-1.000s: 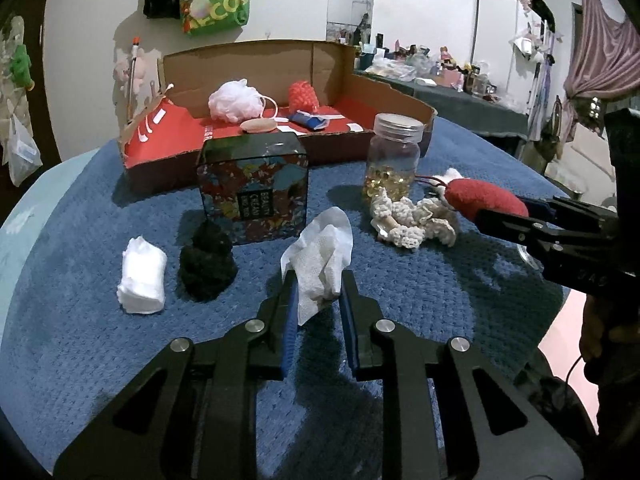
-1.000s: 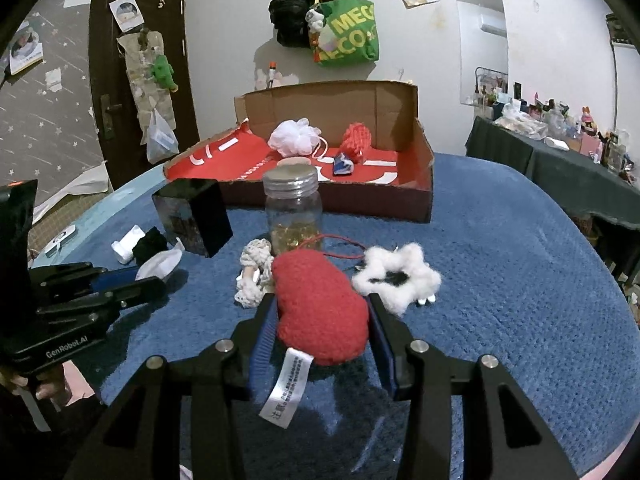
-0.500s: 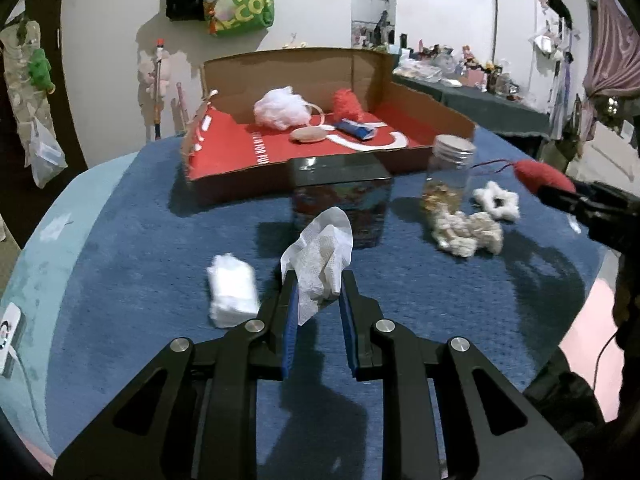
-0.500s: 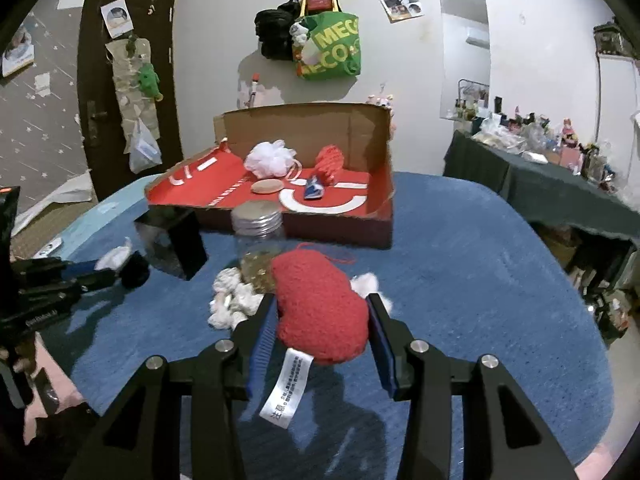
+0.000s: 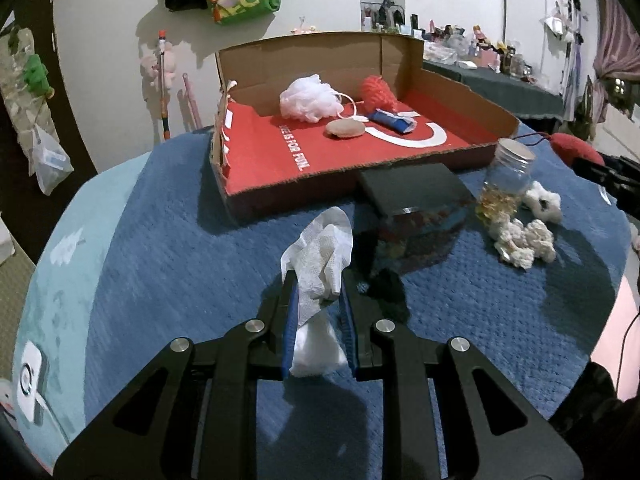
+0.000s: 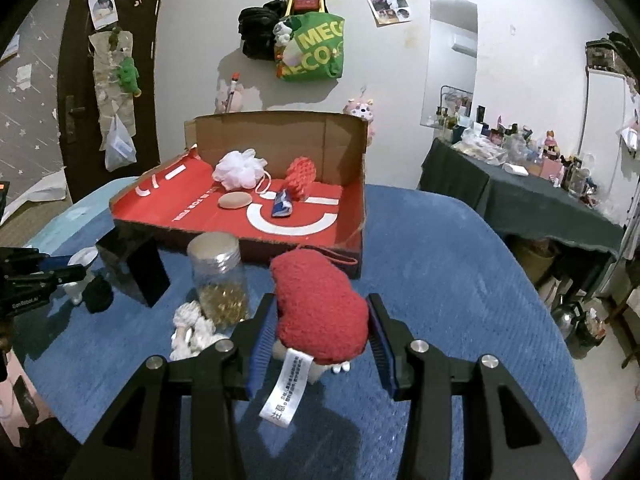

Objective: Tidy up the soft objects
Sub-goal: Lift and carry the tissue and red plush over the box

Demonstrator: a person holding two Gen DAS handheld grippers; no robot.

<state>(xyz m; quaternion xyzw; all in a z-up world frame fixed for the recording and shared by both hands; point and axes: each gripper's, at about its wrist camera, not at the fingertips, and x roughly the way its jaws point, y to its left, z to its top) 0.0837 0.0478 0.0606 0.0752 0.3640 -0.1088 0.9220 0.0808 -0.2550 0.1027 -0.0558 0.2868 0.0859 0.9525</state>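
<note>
My left gripper is shut on a crumpled white tissue and holds it above the blue blanket, short of the open cardboard box. My right gripper is shut on a red plush pouch with a white tag, held above the blanket in front of the box. Inside the box lie a white bath pouf, a red knitted item, a tan sponge and a blue packet. A white rope bundle, a white fluffy ring and a black soft lump lie on the blanket.
A dark patterned tin and a glass jar with gold contents stand just in front of the box. A white folded pad lies under my left gripper. A cluttered side table stands at the right. The blanket edge drops off left.
Both grippers have risen and moved toward the box with their loads; the box looks closer and is seen more from above. The white pad now lies beneath my left gripper.
</note>
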